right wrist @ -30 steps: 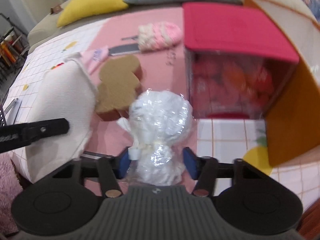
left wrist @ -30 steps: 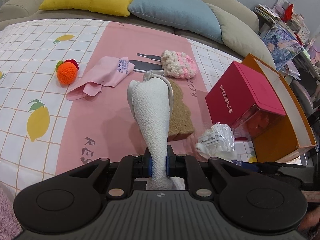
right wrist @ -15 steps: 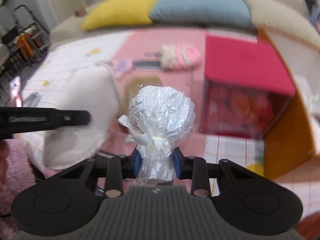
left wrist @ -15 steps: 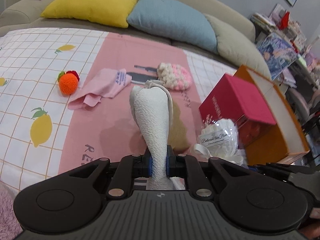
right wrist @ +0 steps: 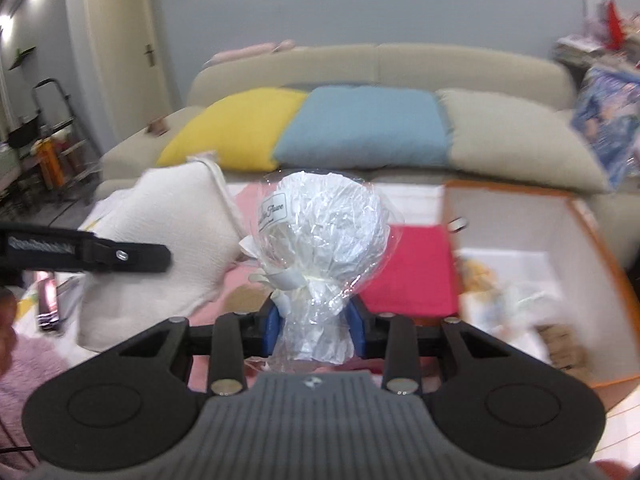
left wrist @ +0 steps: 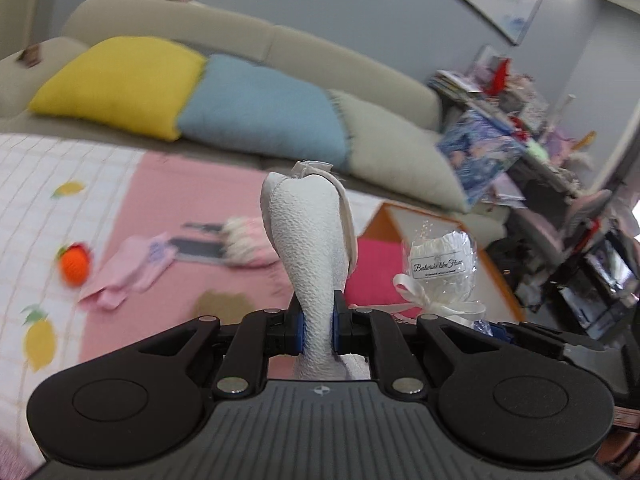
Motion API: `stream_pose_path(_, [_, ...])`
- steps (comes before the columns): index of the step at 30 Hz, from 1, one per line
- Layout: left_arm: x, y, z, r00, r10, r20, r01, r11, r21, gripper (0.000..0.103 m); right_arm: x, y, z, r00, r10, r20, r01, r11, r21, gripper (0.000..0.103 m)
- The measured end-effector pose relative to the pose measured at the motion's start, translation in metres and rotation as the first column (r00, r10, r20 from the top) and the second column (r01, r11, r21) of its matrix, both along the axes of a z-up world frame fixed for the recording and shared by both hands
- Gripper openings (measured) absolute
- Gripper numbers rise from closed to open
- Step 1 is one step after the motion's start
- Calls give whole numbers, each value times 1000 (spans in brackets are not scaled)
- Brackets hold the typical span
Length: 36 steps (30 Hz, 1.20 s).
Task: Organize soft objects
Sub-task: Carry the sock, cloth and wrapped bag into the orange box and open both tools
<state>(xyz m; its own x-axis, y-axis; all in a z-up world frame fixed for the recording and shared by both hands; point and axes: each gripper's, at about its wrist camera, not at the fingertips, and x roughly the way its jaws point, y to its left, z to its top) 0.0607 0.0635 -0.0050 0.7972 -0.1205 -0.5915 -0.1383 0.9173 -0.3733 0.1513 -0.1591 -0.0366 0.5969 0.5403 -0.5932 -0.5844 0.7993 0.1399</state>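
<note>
My left gripper is shut on the narrow end of a white textured soft pouch, held upright above the pink cloth. The right wrist view shows that pouch at the left, with a left finger across it. My right gripper pinches the neck of a white flower bundle in clear wrap; its jaws are opening slightly while the pads still press on it. In the left wrist view the bundle hangs at the right. Behind it are a red box and an open orange box.
On the table lie an orange crochet ball, a pink cloth, a pink-white knitted piece and a brown sponge. A sofa with yellow, blue and beige cushions stands behind. Cluttered shelves fill the right.
Both grippers have risen with their loads, and the views now tilt up toward the sofa. The right jaws closed in on the wrapped bundle, which came off the table.
</note>
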Motion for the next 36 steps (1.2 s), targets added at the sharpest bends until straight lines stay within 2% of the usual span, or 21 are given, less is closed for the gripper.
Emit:
stream_pose_path(7, [53, -39, 23, 990, -130, 52, 131, 991, -7, 13, 33, -59, 20, 987, -132, 90, 136, 990, -40, 35])
stream_pose_path(12, [98, -76, 30, 971, -231, 58, 231, 973, -7, 13, 69, -110, 24, 969, -234, 73, 239, 969, -68, 35])
stream_pose_path(16, [138, -108, 25, 953, -303, 31, 303, 953, 14, 13, 104, -131, 16, 965, -261, 25, 262, 961, -87, 35])
stream_pose_path(18, [160, -120, 19, 945, -326, 1, 326, 945, 16, 13, 122, -132, 13, 970, -242, 8, 241, 965, -104, 35])
stream_pose_path(20, [183, -128, 8, 941, -336, -39, 336, 942, -16, 13, 139, -131, 8, 976, -216, -9, 213, 968, -130, 35])
stream_pose_path(22, [204, -131, -4, 940, -330, -83, 327, 944, -46, 13, 160, -127, -3, 980, -196, -30, 189, 968, -167, 35])
stream_pose_path(25, [228, -135, -24, 941, -305, -144, 301, 952, -51, 13, 185, -120, -21, 982, -184, -49, 168, 960, -225, 36])
stream_pose_path(27, [241, -138, -35, 932, -306, -193, 300, 952, -61, 13, 195, -117, -34, 982, -176, -71, 152, 953, -261, 36])
stream_pose_path(32, [266, -153, -52, 913, -294, -284, 311, 950, 13, 14, 214, -103, -61, 985, -124, -121, 78, 940, -331, 38])
stream_pose_path(36, [277, -163, -63, 892, -279, -355, 319, 946, 57, 16, 219, -100, -75, 981, -128, -144, 68, 929, -364, 40])
